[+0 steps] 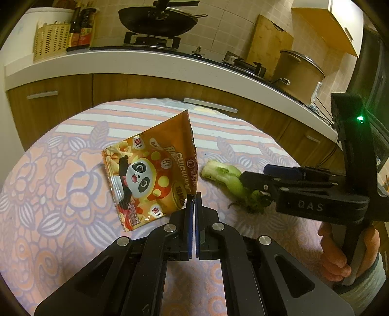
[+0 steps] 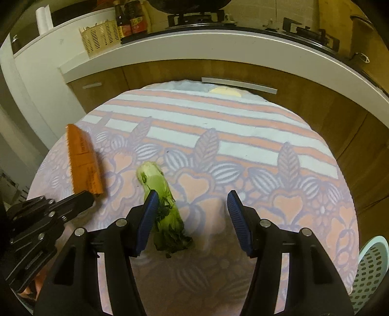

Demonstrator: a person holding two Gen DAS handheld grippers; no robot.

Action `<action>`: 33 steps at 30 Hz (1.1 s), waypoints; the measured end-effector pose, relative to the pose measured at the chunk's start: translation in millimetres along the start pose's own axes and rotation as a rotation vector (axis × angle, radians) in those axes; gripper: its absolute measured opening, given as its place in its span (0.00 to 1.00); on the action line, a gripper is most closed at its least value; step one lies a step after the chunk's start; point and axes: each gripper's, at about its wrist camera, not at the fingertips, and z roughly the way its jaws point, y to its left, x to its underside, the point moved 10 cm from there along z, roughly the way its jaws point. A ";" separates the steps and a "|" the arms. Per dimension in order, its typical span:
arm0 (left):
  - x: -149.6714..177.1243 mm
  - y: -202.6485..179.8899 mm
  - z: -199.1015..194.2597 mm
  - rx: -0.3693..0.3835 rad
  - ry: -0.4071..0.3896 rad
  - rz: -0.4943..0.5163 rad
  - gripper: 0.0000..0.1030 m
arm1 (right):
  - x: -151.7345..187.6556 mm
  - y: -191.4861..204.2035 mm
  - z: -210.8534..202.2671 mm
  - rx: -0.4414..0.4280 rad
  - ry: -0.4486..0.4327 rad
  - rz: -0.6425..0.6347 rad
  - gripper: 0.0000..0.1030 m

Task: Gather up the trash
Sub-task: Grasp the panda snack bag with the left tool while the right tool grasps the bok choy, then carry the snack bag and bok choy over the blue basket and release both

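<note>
A round table [image 2: 243,136] covered with a pink and lilac flowered cloth stands in front of a kitchen counter. The left gripper [image 1: 194,201] has its fingers [image 1: 188,218] pressed together on the lower corner of an orange snack bag [image 1: 150,175] printed with a cartoon panda; the bag hangs tilted above the cloth, off the table surface. In the right wrist view the same bag appears as an orange strip at the left, clamped at its bottom edge.

A piece of green vegetable stalk [image 2: 160,204] lies on the cloth near the middle of the table. The right gripper [image 2: 192,216] hovers over it with its blue fingers [image 2: 237,218] spread wide apart; the left-hand finger is just beside or touching the stalk, and the other is well apart from it.

A pale green perforated basket [image 2: 369,269] shows at the lower right edge, beside the table; its contents cannot be seen. On the counter behind sit a wok [image 1: 158,19], a lidded pot [image 1: 299,73] and a cream slotted basket [image 2: 101,36].
</note>
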 end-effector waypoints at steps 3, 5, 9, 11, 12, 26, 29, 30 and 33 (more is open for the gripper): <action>0.7 -0.5 -0.3 0.002 -0.001 -0.003 0.00 | 0.7 7.3 -0.9 0.022 -0.006 -0.047 0.53; 0.9 -0.9 -0.6 0.002 -0.002 0.001 0.00 | -0.2 8.7 0.2 0.042 -0.009 -0.070 0.53; 2.1 -2.0 -2.0 0.001 -0.002 0.003 0.00 | -2.3 4.6 3.6 0.017 -0.002 -0.059 0.54; 2.3 -1.8 -2.1 0.003 -0.001 0.002 0.00 | -1.3 1.9 4.5 -0.007 0.004 -0.040 0.54; 2.2 -1.4 -2.2 0.003 0.000 0.001 0.00 | -0.4 1.9 4.9 -0.034 0.011 -0.024 0.54; 3.6 -2.4 -1.2 0.004 0.004 0.009 0.00 | 2.8 29.5 23.2 -0.011 0.020 -0.118 0.25; 2.8 -3.4 -1.9 0.008 0.003 0.009 0.00 | 1.9 26.9 16.2 -0.001 0.002 -0.110 0.21; 3.3 -4.3 -2.9 0.007 0.001 0.012 0.00 | 1.7 24.3 11.5 0.004 -0.010 -0.101 0.21; 3.9 -8.6 -5.5 0.000 -0.006 0.026 0.00 | 1.6 14.0 -7.8 0.009 -0.050 -0.064 0.21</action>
